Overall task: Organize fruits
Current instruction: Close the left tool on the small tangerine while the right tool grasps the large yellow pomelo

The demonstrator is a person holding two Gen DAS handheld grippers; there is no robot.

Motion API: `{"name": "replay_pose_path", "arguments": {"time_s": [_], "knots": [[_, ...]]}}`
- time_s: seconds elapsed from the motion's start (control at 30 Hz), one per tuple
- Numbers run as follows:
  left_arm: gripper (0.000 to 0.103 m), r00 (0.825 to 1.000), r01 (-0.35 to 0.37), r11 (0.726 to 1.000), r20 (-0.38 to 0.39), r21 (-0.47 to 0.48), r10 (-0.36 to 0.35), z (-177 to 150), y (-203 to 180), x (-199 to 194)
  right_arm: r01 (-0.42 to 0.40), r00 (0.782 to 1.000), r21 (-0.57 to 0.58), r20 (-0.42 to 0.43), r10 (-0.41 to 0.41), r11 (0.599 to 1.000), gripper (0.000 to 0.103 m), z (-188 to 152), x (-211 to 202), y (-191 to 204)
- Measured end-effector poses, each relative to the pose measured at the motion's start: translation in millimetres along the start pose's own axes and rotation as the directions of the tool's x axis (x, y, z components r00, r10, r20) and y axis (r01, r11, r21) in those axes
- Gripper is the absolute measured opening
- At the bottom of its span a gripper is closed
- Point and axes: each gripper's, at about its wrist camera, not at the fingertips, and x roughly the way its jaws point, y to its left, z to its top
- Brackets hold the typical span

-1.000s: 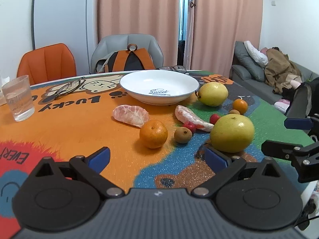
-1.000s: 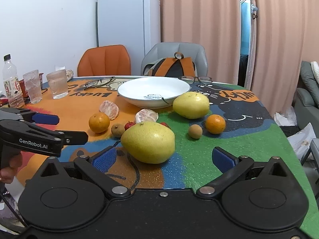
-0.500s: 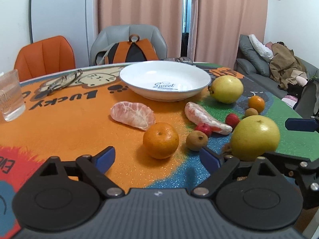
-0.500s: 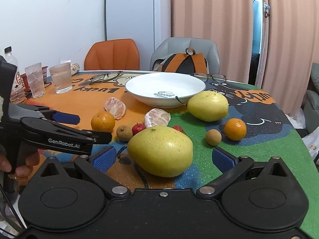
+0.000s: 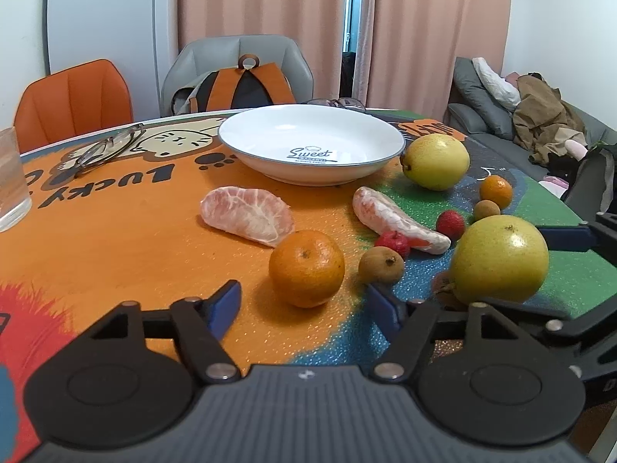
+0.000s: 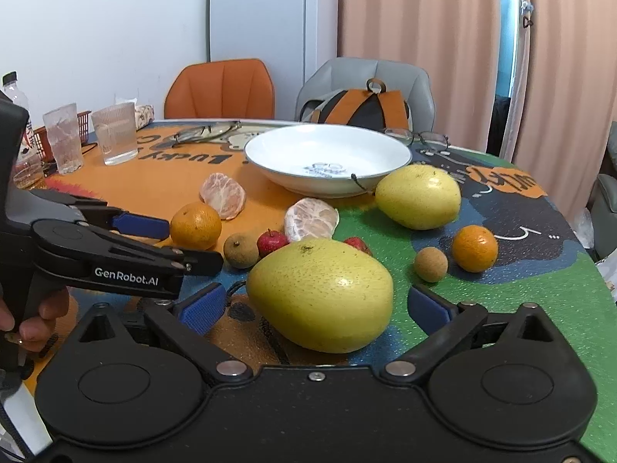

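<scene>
An orange (image 5: 306, 268) sits on the colourful table mat, just ahead of and between the tips of my left gripper (image 5: 304, 303). Its jaws are closing, with a gap still on each side of the fruit. A big yellow-green pomelo (image 6: 320, 293) lies between the blue pads of my right gripper (image 6: 314, 305), whose jaws are closing a little and stand clear of it. An empty white plate (image 5: 385, 154) stands behind. Around it lie a second yellow pomelo (image 5: 435, 162), two peeled segments (image 5: 246, 216), a small orange (image 5: 495, 191), longans (image 5: 381, 264) and red fruits (image 5: 449, 223).
Eyeglasses (image 5: 104, 146) and a water glass (image 5: 9, 181) sit at the left of the table; two tumblers (image 6: 115, 139) and a bottle (image 6: 15, 96) show in the right wrist view. Chairs and a backpack (image 5: 246, 85) stand behind. The table edge curves close on the right.
Both grippers have come forward and lower toward the fruit. The left jaws have narrowed around the orange, which now sits between their tips. The pomelo fills more of the right wrist view.
</scene>
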Motion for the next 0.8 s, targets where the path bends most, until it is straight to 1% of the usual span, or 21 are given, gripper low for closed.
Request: {"name": "replay_pose_path", "arguments": {"time_s": [0.13,0.4,0.47,0.57,0.67,0.8], "knots": [[0.055,1.0,-0.003,1.0,0.0,0.012,0.003,2,-1,1,0.001,1.0,-0.001,-0.013,-0.001,1.0,0.095,1,4,1],[0.054,1.0,-0.009,1.0,-0.014,0.023,0.009,9,0,7,0.001,0.999,-0.012,-0.04,-0.002,1.0,0.094,3,11,2],[0.053,1.0,-0.014,1.0,-0.015,0.026,0.014,10,0,8,0.003,0.999,-0.008,-0.049,-0.004,1.0,0.086,4,12,1],[0.048,1.0,-0.012,0.999,-0.016,0.032,0.012,10,0,9,0.001,0.998,-0.001,-0.064,-0.001,1.0,0.08,4,15,0],[0.042,1.0,-0.001,0.999,-0.018,0.033,0.001,11,-1,9,0.001,0.998,-0.005,-0.067,-0.001,1.0,0.079,4,15,0],[0.041,1.0,0.004,1.0,-0.019,0.031,-0.003,12,-2,8,0.009,0.998,-0.014,-0.068,-0.01,1.0,0.077,4,15,1]]}}
